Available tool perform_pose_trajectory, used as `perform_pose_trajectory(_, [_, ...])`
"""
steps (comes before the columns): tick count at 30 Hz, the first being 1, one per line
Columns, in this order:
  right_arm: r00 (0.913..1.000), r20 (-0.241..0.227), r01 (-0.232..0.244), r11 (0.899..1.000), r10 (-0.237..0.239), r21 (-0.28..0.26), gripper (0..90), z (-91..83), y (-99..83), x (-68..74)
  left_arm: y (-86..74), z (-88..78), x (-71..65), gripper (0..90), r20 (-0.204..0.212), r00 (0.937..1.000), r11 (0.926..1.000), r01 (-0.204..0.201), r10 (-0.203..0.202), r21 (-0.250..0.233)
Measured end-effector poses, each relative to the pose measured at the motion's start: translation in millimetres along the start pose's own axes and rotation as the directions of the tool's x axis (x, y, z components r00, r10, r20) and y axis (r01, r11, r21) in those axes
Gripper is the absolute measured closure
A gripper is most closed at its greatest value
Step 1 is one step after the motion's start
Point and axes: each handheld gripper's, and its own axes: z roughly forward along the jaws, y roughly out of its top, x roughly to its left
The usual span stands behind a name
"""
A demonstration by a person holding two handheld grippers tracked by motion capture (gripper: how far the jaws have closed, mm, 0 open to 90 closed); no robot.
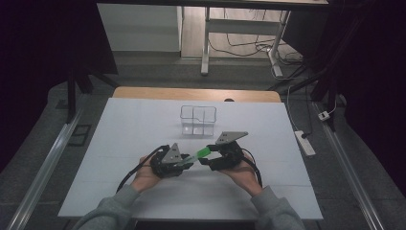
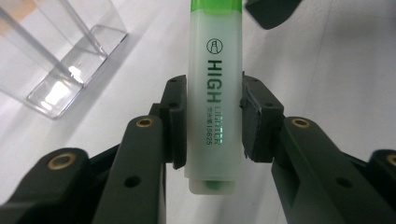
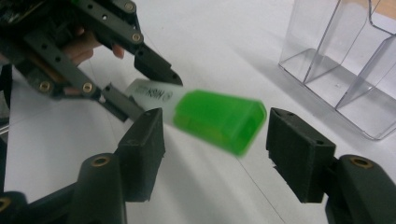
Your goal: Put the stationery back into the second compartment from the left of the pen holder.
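1. The left tongs [image 1: 184, 164] sit near the middle of the bench [image 1: 119, 143], a little toward its near edge, held in the person's left hand [image 1: 143, 178].
2. They are clenched on a highlighter [image 2: 215, 100]: in the left gripper view both pads [image 2: 177, 121] press flat against the pale barrel, just above its blunt rear end.
3. The barrel bears dark lettering along its length (the large word reads "HIGH"), and the pen runs straight out from the left tongs toward its green cap [image 3: 219, 120].
4. In the high view the highlighter [image 1: 196, 156] lies slanted between the two hands, with its cap end pointing toward the right tongs [image 1: 207, 158] and slightly toward the far edge.
5. The right tongs [image 3: 215, 154], in the right hand [image 1: 244, 173], stand released: their jaws gape on either side of the green cap, with a clear gap at each side, so neither pad touches it.
6. The cap looks blurred in the right gripper view.
7. A clear plastic organiser [image 1: 198, 120] with several compartments stands beyond the hands, nearer the far edge of the bench and well apart from the pen.
8. Grey sleeves [image 1: 115, 206] cover both forearms at the near edge.
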Motion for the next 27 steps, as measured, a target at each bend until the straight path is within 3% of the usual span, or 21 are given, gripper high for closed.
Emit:
perform_pose_trajectory(4, [0.9995, -0.027, -0.019, 1.000, 0.019, -0.007, 42.3, 1.3, -0.4, 0.9, 3.3, 4.3, -5.1, 65.0, -0.015, 0.9996, 0.9997, -0.024, 0.024, 0.010])
perform_pose_trajectory(7, [0.9993, -0.022, -0.030, 0.999, 0.030, -0.017, 46.4, 1.3, -0.2, 0.5, 3.5, 8.9, -7.2, 64.9, -0.029, 0.9989, 0.9988, -0.036, 0.037, 0.034])
perform_pose_trajectory(11, [0.9943, -0.063, -0.089, 0.995, 0.086, -0.049, 56.3, -1.4, -0.7, -3.7, 4.0, 15.4, -10.0, 64.6, -0.030, 0.9989, 0.9981, -0.034, 0.035, 0.051])
perform_pose_trajectory(14, [0.9961, -0.059, -0.069, 0.997, 0.066, -0.046, 58.4, -0.9, -0.1, -1.4, 4.2, 18.6, -10.1, 64.5, -0.030, 0.9990, 0.9974, -0.031, 0.033, 0.065])
perform_pose_trajectory(20, [0.9937, -0.107, -0.037, 0.998, 0.032, -0.051, 72.4, -1.2, 2.8, 4.3, 3.7, 22.7, -8.7, 61.9, -0.047, 0.9987, 0.9969, -0.015, 0.018, 0.077])
perform_pose_trajectory(27, [0.9954, -0.096, -0.002, 0.999, -0.002, -0.042, 73.8, -2.0, 4.4, 7.1, 2.8, 19.8, -4.3, 54.6, -0.043, 0.9989, 0.9982, 0.021, -0.019, 0.056])
